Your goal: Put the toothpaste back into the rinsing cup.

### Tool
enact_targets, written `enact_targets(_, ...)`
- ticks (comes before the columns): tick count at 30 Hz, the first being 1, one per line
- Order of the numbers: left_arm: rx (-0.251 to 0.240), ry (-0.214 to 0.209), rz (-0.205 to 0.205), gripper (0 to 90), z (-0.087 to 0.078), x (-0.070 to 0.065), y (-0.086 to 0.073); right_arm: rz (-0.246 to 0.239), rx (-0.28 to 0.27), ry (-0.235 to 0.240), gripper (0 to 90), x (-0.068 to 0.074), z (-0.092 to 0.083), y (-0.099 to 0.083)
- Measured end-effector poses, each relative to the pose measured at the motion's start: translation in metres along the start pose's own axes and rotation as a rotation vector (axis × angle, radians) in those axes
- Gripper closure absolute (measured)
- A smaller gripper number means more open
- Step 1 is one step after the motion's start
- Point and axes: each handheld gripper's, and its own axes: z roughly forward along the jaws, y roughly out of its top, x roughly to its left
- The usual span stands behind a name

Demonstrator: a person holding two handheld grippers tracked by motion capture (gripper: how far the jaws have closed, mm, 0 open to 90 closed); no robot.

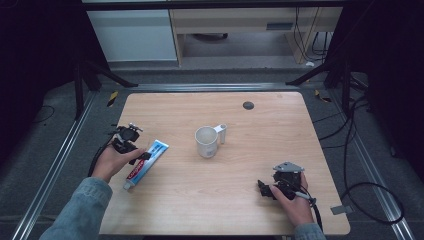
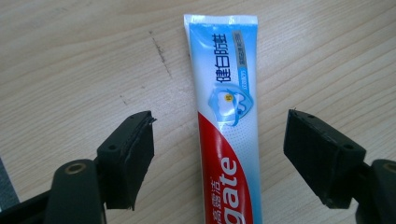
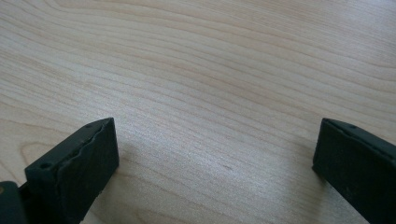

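Two hand-held grippers over the surface (image 1: 280, 125): left hand-held gripper (image 2: 219, 154) spread astride the toothpaste tube (image 2: 226, 116), pads clear; right hand-held gripper (image 3: 215, 158) spread, nothing between.

The left tool (image 1: 145, 156), near the table's (image 1: 260, 120) left edge, is black, with small silvery fittings on top and a black cable looping back past the hand. The sleeve (image 1: 82, 210) on that arm is blue-grey denim. In the left gripper view its jaws are black blocks with worn, frayed pad edges and a brass-ringed hole in one arm. The right tool (image 1: 263, 188), near the right front corner, is black under a grey three-cornered plate, with a black cable; one of its pads is wavy-edged.
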Motion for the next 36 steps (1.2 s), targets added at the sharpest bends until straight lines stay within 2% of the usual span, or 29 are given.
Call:
enact_targets(1,0.024,0.002,0.007,25.4,0.004,-0.001,0.003,0.000,0.000,0.000,0.5,0.000,0.000,0.000)
enact_targets(8,0.092,0.009,0.041,26.3,0.017,-0.004,0.016,0.000,0.000,0.001,0.5,0.000,0.000,0.000)
enact_targets(9,0.119,0.019,0.053,26.5,0.022,-0.004,0.019,-0.001,0.000,0.001,0.5,0.000,0.000,0.000)
enact_targets(13,0.151,0.014,0.053,26.8,0.030,-0.006,0.021,-0.001,0.000,0.001,0.5,0.000,0.000,0.000)
enact_targets(19,0.169,0.009,0.045,27.7,0.037,-0.006,0.023,0.000,0.000,0.001,0.5,0.000,0.000,0.000)
enact_targets(25,0.207,0.009,0.053,29.9,0.045,-0.006,0.023,0.000,0.000,0.001,0.5,0.000,0.000,0.000)
enact_targets(28,0.213,0.012,0.042,32.3,0.050,-0.004,0.022,0.000,0.000,0.001,0.5,0.000,0.000,0.000)
enact_targets(36,0.208,-0.014,0.018,38.7,0.053,-0.004,0.021,-0.001,0.000,0.001,0.5,0.000,0.000,0.000)
